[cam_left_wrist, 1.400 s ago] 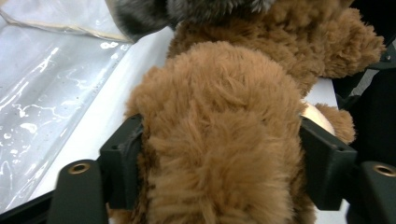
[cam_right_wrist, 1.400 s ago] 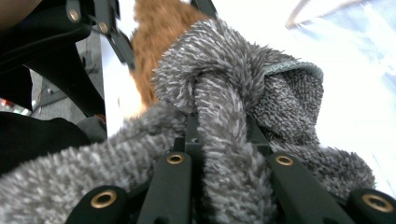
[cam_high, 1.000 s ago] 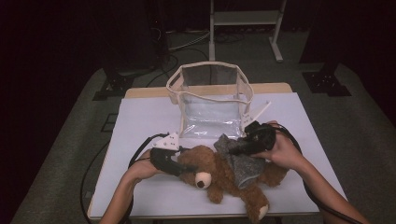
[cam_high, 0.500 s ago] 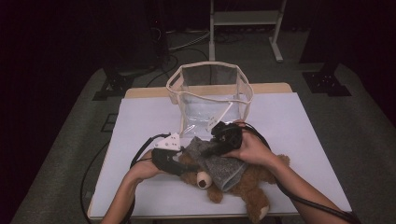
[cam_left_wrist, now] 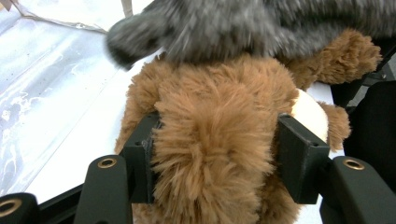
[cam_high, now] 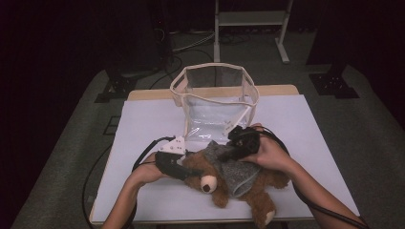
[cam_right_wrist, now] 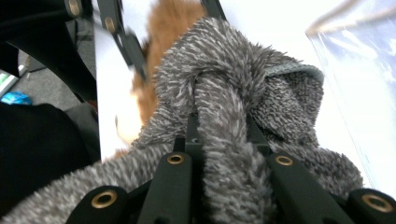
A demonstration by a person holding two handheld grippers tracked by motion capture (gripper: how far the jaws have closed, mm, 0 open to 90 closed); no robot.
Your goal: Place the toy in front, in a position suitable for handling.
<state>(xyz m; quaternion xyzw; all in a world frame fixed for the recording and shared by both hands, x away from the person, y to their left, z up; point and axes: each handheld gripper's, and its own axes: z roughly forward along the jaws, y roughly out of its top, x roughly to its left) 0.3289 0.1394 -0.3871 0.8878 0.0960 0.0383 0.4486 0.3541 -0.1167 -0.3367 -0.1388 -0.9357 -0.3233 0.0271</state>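
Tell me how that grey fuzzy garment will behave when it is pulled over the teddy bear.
The grey garment probably stays floppy: it bunches and folds where the right claw pinches it. It looks light, draping over the teddy bear without flattening its fur. Its nap may cling to the bear's plush rather than slide, so expect snagging.

No readable text, labels or numbers.
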